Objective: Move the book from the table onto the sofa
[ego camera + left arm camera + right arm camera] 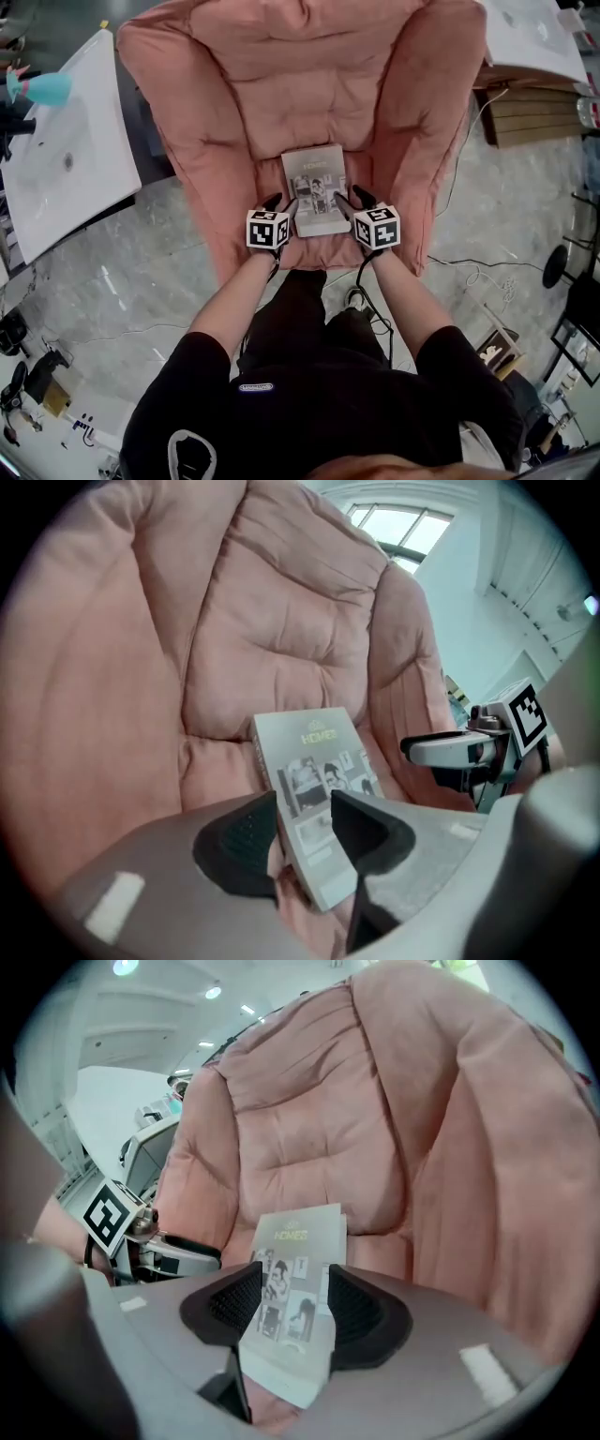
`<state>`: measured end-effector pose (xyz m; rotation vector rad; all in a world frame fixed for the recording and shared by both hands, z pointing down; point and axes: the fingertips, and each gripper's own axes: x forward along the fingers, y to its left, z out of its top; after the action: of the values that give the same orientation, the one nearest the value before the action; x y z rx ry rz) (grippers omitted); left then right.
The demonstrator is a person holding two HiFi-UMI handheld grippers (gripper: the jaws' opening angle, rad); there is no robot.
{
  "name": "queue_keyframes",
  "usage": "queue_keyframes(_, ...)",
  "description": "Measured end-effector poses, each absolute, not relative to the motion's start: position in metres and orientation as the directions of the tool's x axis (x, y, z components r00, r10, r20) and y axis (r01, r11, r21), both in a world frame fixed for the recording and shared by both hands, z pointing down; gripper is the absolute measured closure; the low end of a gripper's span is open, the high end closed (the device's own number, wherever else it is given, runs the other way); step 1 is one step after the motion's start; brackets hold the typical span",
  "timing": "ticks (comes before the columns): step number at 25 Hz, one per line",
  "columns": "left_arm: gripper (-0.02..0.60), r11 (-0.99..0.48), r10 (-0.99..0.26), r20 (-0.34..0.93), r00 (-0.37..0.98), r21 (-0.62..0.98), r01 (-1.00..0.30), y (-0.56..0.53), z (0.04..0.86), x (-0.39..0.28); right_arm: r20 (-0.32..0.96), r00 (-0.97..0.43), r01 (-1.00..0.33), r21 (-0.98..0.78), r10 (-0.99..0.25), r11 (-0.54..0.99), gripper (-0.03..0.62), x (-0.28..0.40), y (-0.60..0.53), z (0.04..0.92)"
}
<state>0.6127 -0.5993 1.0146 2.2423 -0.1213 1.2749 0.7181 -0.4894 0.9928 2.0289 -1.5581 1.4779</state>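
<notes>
The book [316, 187] is lying flat, cover up, on the front of the seat cushion of the sofa [272, 84], which is a pink, thickly padded piece with tufted, creased upholstery and bulging rolled arms. The book is a thin rectangular paperback with a pale grey matte cover that is showing a grid of small dark photographs (the title print is too small to rely on). The left gripper [278, 204] is hovering at the book's near left corner and the right gripper [349, 202] at its near right corner. In the left gripper view, the left gripper [305, 808] is holding its jaws apart; the black ribbed pads [239, 836] are flanking the book [314, 761], and neither pad is visibly pressing on it. In the right gripper view, the right gripper [293, 1288] is likewise standing with jaws apart; its textured pads [234, 1302] are framing the book [295, 1241] without clamping it. A smooth white table [56, 169] is standing well apart, to the left of the sofa, on a grey marbled floor [141, 272].
</notes>
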Motion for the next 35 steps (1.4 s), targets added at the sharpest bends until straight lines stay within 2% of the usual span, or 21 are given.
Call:
queue_keyframes(8,0.394,-0.867,0.173,0.769,0.615,0.415,-0.275,-0.586,0.946,0.620,0.712,-0.015,-0.826,-0.405,-0.702,-0.392,0.339,0.713,-0.492,0.907)
queue_keyframes(18,0.390,-0.888,0.177,0.748,0.639,0.401,-0.223,-0.576,0.858,0.608,0.659,0.006,-0.849,-0.394,-0.752,-0.351,0.324,0.701,-0.476,0.793)
queue_keyframes(29,0.390,-0.918,0.176,0.671,0.721,0.376,-0.125,-0.573,0.735,0.595,0.502,0.098,-0.886,-0.349,-0.859,-0.305,0.324,0.697,-0.447,0.620)
queue_keyframes(35,0.390,-0.928,0.154,0.632,0.760,0.357,-0.108,-0.572,0.685,0.595,0.419,0.139,-0.895,-0.334,-0.897,-0.295,0.327,0.705,-0.436,0.554)
